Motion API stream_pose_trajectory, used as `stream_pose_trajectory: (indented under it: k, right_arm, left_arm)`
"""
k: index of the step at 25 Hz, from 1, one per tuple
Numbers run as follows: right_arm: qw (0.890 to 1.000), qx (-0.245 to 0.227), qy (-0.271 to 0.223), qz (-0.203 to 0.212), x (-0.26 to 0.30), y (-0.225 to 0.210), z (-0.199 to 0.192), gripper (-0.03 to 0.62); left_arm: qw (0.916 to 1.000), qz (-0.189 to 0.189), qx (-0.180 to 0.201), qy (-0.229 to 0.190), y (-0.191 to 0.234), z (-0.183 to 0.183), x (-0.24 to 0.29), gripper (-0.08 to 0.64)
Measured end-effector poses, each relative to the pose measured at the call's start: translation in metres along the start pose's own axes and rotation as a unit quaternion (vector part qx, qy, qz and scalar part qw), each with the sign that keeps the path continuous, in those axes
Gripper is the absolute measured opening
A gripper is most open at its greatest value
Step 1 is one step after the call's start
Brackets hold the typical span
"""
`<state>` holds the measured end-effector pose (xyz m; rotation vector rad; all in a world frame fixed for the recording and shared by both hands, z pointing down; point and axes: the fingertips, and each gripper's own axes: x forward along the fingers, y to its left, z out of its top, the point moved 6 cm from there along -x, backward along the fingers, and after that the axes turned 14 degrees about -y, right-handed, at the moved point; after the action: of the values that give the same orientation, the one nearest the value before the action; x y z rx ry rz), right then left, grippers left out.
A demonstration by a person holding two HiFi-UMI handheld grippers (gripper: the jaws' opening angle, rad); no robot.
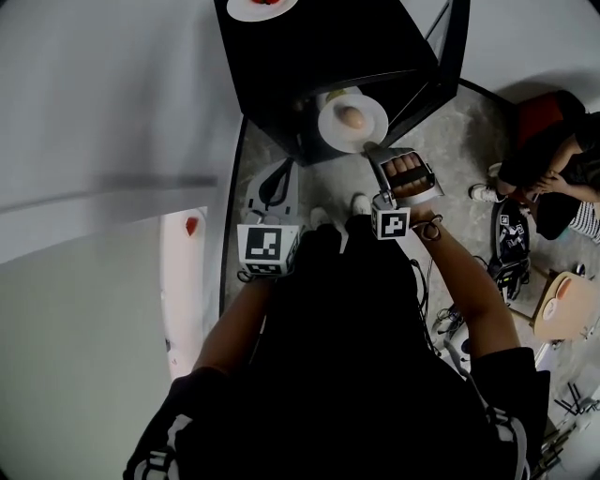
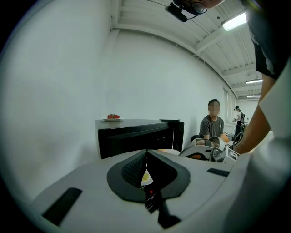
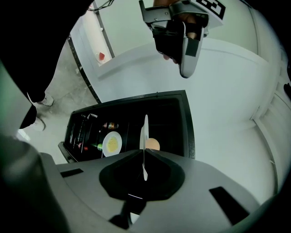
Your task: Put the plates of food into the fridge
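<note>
Right gripper [image 1: 373, 148] pinches the white round plate [image 1: 367, 122] w/ brown roundish food by its rim, face-up so nothing slides, right at the black mini fridge's [image 1: 319, 47] open front. Left gripper [image 1: 272, 186], pressed together & empty, hangs left, clear.

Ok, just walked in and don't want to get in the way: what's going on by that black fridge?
A person with a gripper in each hand is loading food into the open black fridge. The right gripper has its jaws shut on the rim of a white plate carrying a round tan item, held at the opening. A plate of yellow food is inside; a plate of red food sits on top. The left gripper, jaws together, holds no plate.
</note>
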<state>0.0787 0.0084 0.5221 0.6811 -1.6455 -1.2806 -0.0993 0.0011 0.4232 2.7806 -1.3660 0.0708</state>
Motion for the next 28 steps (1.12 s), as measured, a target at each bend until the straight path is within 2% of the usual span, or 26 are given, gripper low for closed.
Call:
stream_pose_trajectory:
  k: [5, 13, 21, 28]
  right_arm:
    - [1.0, 0.01, -0.01, -0.001, 0.019, 0.017, 0.008, 0.029]
    - [1.0, 0.021, -0.013, 0.013, 0.039, 0.057, 0.028, 0.029]
    - [0.999, 0.029, -0.025, 0.028, 0.031, 0.093, 0.031, 0.029]
    - [1.0, 0.026, -0.016, -0.002, 0.035, 0.12, 0.025, 0.029]
  left_arm:
    - [0.9995, 0.018, -0.024, -0.003, 0.006, -0.007, 0.004, 0.02]
    - [0.9997, 0.016, -0.017, -0.008, 0.005, -0.025, 0.008, 0.02]
    - [0.9987, 0.048, -0.014, -0.011, -0.011, -0.041, -0.011, 0.02]
    - [0.9978, 0.062, -0.013, -0.018, -0.035, -0.081, -0.034, 0.02]
